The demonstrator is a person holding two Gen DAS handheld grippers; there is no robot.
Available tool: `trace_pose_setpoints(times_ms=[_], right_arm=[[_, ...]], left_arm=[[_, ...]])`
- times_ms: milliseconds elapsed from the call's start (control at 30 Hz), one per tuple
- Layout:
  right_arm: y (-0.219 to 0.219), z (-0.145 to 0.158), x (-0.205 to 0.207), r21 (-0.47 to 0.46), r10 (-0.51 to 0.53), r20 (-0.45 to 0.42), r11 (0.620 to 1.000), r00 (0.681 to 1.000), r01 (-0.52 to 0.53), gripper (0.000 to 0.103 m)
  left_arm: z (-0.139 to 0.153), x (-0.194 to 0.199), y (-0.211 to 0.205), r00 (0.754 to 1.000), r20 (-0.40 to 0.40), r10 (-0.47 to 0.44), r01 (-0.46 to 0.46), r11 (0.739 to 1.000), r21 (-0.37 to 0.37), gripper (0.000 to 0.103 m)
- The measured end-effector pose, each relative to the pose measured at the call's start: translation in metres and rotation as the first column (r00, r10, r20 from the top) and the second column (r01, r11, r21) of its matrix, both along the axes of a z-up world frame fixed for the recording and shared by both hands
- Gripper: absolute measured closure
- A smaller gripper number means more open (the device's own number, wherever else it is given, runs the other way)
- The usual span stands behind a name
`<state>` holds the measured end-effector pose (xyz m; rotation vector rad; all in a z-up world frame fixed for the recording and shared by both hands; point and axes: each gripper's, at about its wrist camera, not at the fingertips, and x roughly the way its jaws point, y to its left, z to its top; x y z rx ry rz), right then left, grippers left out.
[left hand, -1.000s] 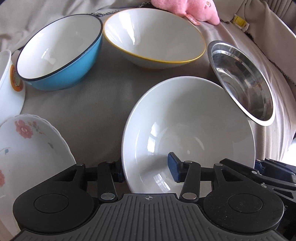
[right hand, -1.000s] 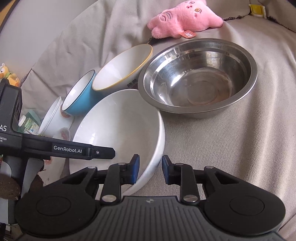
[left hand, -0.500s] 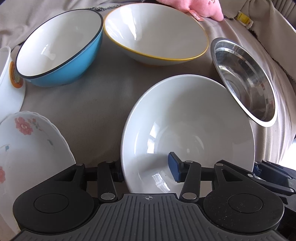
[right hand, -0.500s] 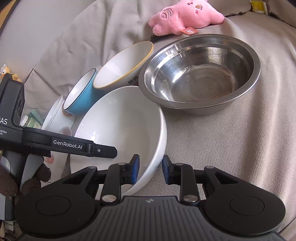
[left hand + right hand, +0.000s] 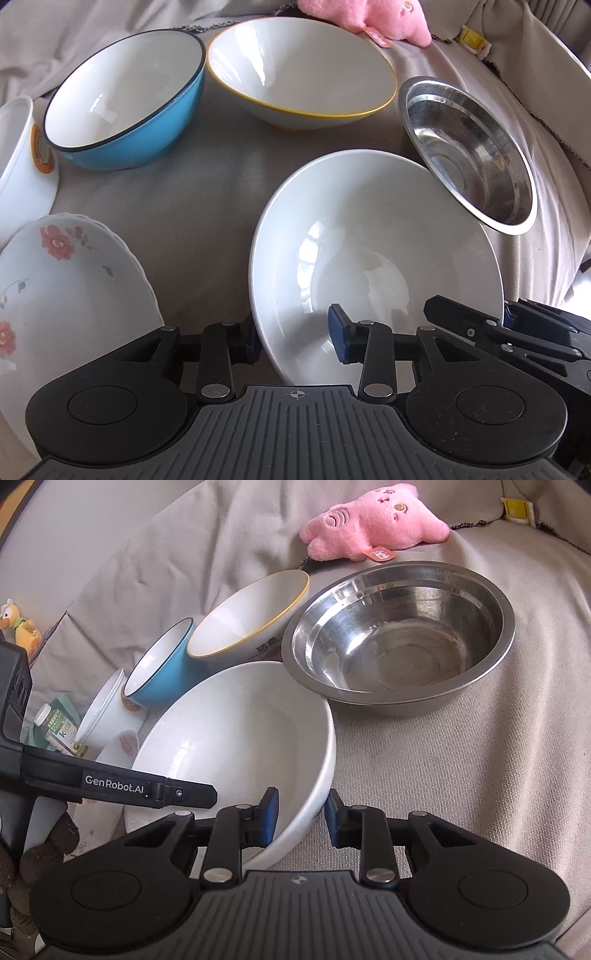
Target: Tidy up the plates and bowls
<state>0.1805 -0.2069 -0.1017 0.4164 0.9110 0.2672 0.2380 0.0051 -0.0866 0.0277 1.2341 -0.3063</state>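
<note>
1. Surface: a soft seat or bed draped in beige-grey cloth (image 5: 461, 775), creased and rising into folds behind the crockery. Daylight falls on it. A pale wall shows at upper left of the right wrist view.
2. White bowl (image 5: 369, 251): large, plain, nearest both cameras, tilted, its far rim touching the steel bowl.
3. Steel bowl (image 5: 399, 638): upright on the cloth, to the right of the white bowl.
4. Yellow-rimmed bowl (image 5: 299, 70): white, tilted, behind the white bowl and beside the blue bowl.
5. Blue bowl (image 5: 125, 103): white inside, dark rim, tilted.
6. White cups (image 5: 103, 709): nested, with an orange sticker, at far left.
7. Flowered plates (image 5: 55, 295): a scalloped stack, left of the white bowl.
8. Pink plush toy (image 5: 373, 520): lying on the cloth behind the bowls.
9. Small bottle (image 5: 55, 731) and a yellow toy figure (image 5: 18, 624): at the left edge.
10. Left gripper (image 5: 295, 339): fingers straddle the white bowl's near rim, one outside, one inside; they have just been closing, and a gap still shows at the inner finger.
11. Right gripper (image 5: 299, 821): narrow-set fingers astride the same bowl's opposite rim; whether they press on it I cannot tell.
</note>
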Motion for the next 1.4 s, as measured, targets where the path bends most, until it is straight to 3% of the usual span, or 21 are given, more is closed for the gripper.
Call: trace_pose_setpoints(times_ms=[267,400,633,767,1000,1167,1400], right_arm=[[0.01,0.004,-0.001,-0.025,0.021,0.002,0.999,1.0,-0.021,0.074],[0.017,-0.001,0.003,-0.029,0.04,-0.007,0.999,0.999,-0.041,0.074],[0.01,-0.006,0.011,0.04,0.026,-0.026,0.999,0.999,-0.025,0.074],[0.015,-0.013,0.021,0.087,0.029,-0.081,0.996,0.996,-0.022,0.074],[0.029,-0.01,0.024,0.005,0.067,-0.021,0.998,0.997,-0.067,0.073],[0.001,-0.017,0.031,0.187,-0.018,-0.084,0.982,0.996,0.034,0.073],[0.011,-0.017,0.046,0.155,-0.026,-0.144,0.987,0.989,0.049,0.072]], left_arm=[[0.009,-0.011,0.006,0.997,0.07,0.01,-0.01,1.0,0.001,0.071],[0.006,-0.006,0.014,0.997,0.062,0.036,-0.036,0.999,0.002,0.076],[-0.007,0.012,0.021,0.995,0.059,0.079,-0.077,0.996,-0.038,0.071],[-0.012,0.023,0.021,0.993,0.047,0.106,-0.103,0.993,-0.055,0.065],[-0.014,0.037,0.024,0.987,0.043,0.157,-0.153,0.985,-0.078,0.062],[-0.014,0.038,0.024,0.987,0.051,0.15,-0.145,0.986,-0.084,0.064],[-0.015,0.034,0.021,0.985,0.081,0.15,-0.146,0.987,-0.062,0.06]])
